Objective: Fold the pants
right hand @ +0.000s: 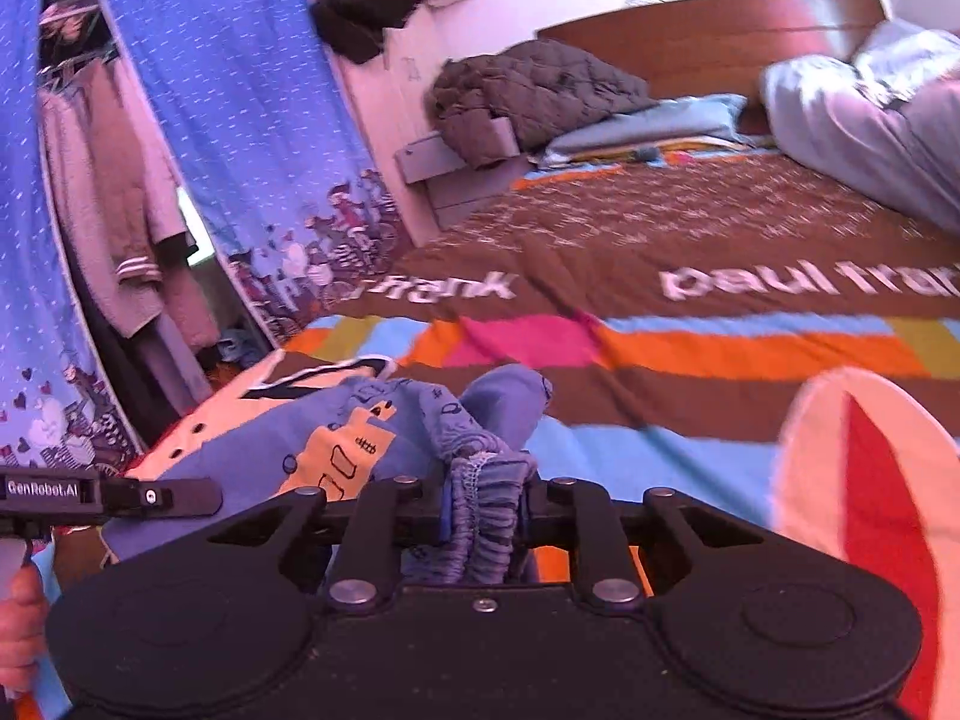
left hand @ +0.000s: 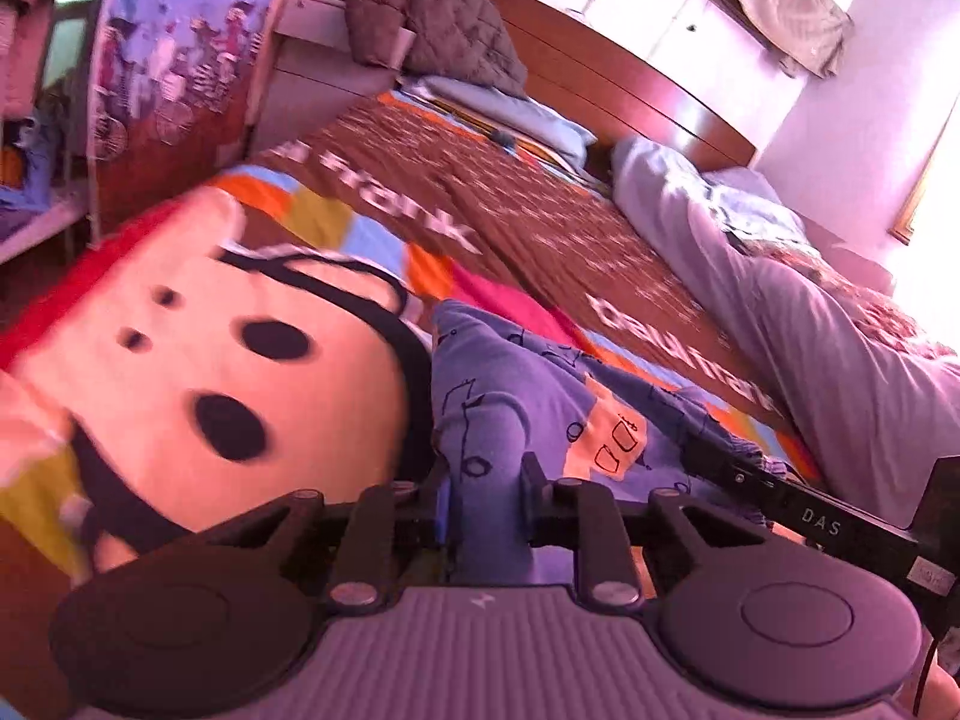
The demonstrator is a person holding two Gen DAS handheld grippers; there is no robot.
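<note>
The left gripper [left hand: 483,501] points down toward the pants [left hand: 510,414], its jaws drawn close and pinching the blue cloth between the pads. The right gripper [right hand: 486,510] is clamped too — on the gathered waistband of the pants, just to the right of the left one. A hand [right hand: 18,630] shows below the left gripper — holding its grip, left of the pants.

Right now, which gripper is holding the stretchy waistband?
The right gripper pinches the ruffled waistband; the left gripper only grips smooth blue pants fabric.
</note>
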